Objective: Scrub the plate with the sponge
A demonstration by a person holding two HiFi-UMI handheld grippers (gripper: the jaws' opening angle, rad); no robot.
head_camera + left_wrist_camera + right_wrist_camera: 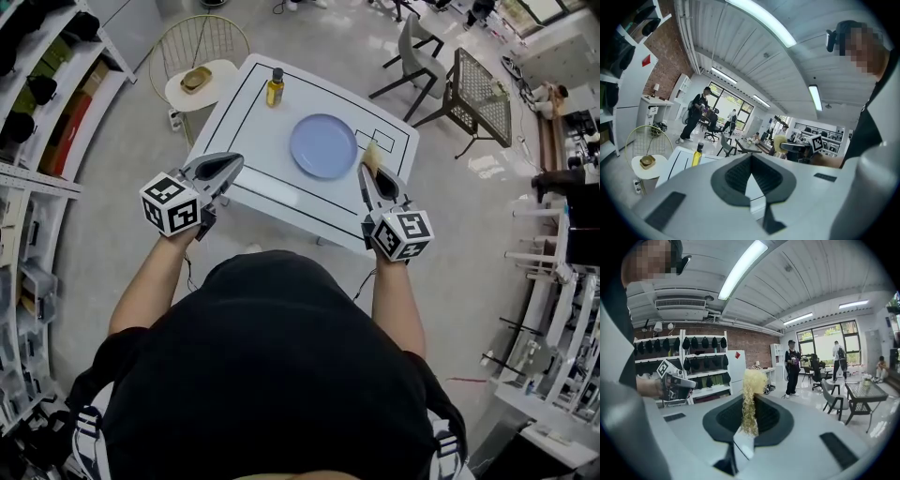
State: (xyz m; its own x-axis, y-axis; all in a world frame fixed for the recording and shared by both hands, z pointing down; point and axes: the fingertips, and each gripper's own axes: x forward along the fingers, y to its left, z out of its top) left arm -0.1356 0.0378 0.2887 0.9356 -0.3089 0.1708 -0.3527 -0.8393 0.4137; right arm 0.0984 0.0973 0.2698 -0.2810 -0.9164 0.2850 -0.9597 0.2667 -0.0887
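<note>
A round pale blue plate [323,145] lies on the white table [248,141]. My right gripper [367,169] is held up near the plate's right rim, above the table's front edge, shut on a yellow fibrous sponge [372,155]. In the right gripper view the sponge [750,399] stands pinched between the jaws of the right gripper [749,401]. My left gripper [232,163] hovers at the table's front left, shut with nothing in it. In the left gripper view the jaws of the left gripper [751,158] meet, and the plate is hidden.
An oil bottle [275,87] stands at the table's far edge and also shows as the bottle [697,154]. A small round side table [202,82] with a gold dish stands to the left. Shelves [42,103] line the left wall. Chairs [422,56] and people stand beyond.
</note>
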